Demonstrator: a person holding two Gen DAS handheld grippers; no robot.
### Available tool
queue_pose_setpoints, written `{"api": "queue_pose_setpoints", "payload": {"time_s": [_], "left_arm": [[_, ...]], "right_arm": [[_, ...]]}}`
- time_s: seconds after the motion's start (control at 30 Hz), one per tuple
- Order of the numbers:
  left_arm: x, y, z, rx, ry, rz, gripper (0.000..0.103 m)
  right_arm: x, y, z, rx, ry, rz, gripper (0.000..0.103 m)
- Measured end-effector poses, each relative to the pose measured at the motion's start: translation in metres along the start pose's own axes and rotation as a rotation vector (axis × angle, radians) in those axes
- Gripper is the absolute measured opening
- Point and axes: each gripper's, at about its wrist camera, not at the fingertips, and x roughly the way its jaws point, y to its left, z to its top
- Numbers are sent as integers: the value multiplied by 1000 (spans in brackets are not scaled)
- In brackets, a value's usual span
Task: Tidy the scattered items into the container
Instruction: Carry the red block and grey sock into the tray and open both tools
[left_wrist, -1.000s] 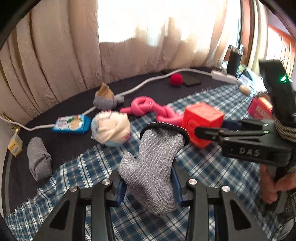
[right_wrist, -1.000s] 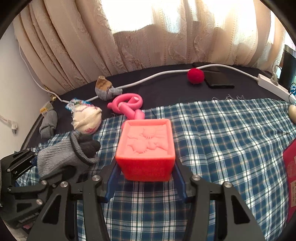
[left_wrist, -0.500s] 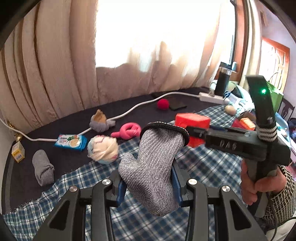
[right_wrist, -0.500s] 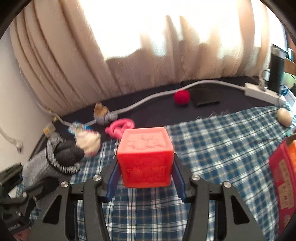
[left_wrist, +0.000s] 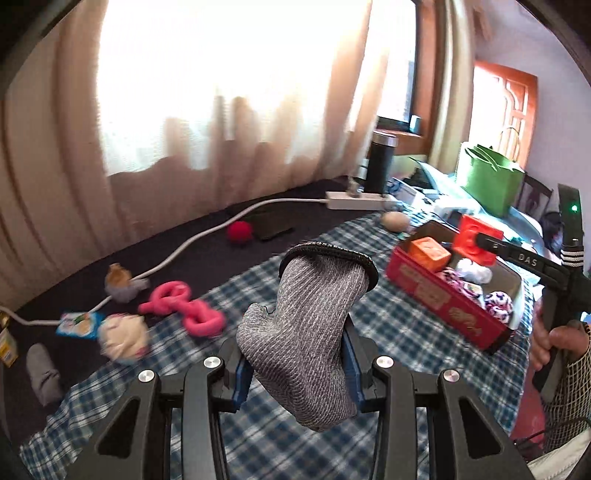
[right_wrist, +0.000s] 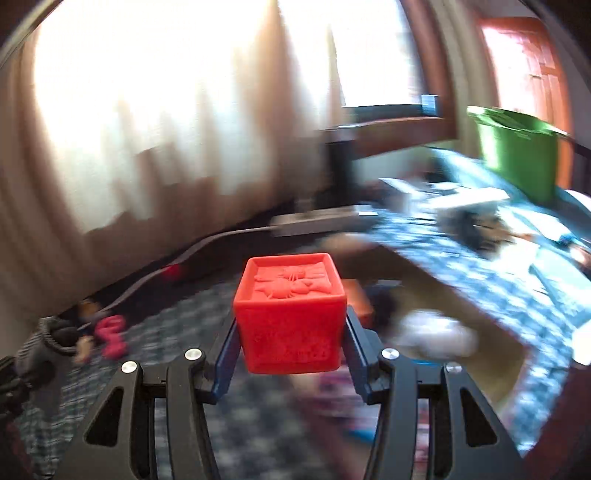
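My left gripper (left_wrist: 295, 365) is shut on a grey knitted sock (left_wrist: 306, 332), held above the checked cloth (left_wrist: 399, 328). My right gripper (right_wrist: 290, 350) is shut on a red embossed cube (right_wrist: 290, 314). In the left wrist view that red cube (left_wrist: 478, 238) hangs over the red box (left_wrist: 447, 310), which holds an orange cube (left_wrist: 430, 253) and several balls. Scattered at left are a pink knotted toy (left_wrist: 184, 308), a cream ball (left_wrist: 123, 336), a snack packet (left_wrist: 79, 323), a grey sock (left_wrist: 42, 373), a small grey toy (left_wrist: 122, 284) and a red ball (left_wrist: 239, 232).
A white power strip (left_wrist: 360, 201) and its cable (left_wrist: 192, 242) cross the dark table near the curtain. A black flask (left_wrist: 380, 162), a green bag (left_wrist: 493, 181), an egg-shaped thing (left_wrist: 395, 220) and a dark flat thing (left_wrist: 273, 227) lie at the back. A hand (left_wrist: 561, 339) holds the right gripper's handle.
Both grippers swung right and rose. The red cube went from the middle of the cloth to above the red box. The sock stayed gripped and the box came into the left wrist view.
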Motion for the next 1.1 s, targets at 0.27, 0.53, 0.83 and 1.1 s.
{"api": "queue_pose_setpoints", "payload": {"time_s": [0.27,0.53,0.83,1.1], "left_arm": [[24,-49,10,50,35,-68,43],[36,-77,15,86,66,-76,43],[46,-97,18,97,88,-114,43],[52,-114,25,105,93,-161,43]], "right_arm": [[-6,-82,-12,58,34,-133,55],[12,-95,-19,28,61,-134,55],[31,-84,-17,-106,66,-138,56],[34,-91,-18,-105,79,-132,59]]}}
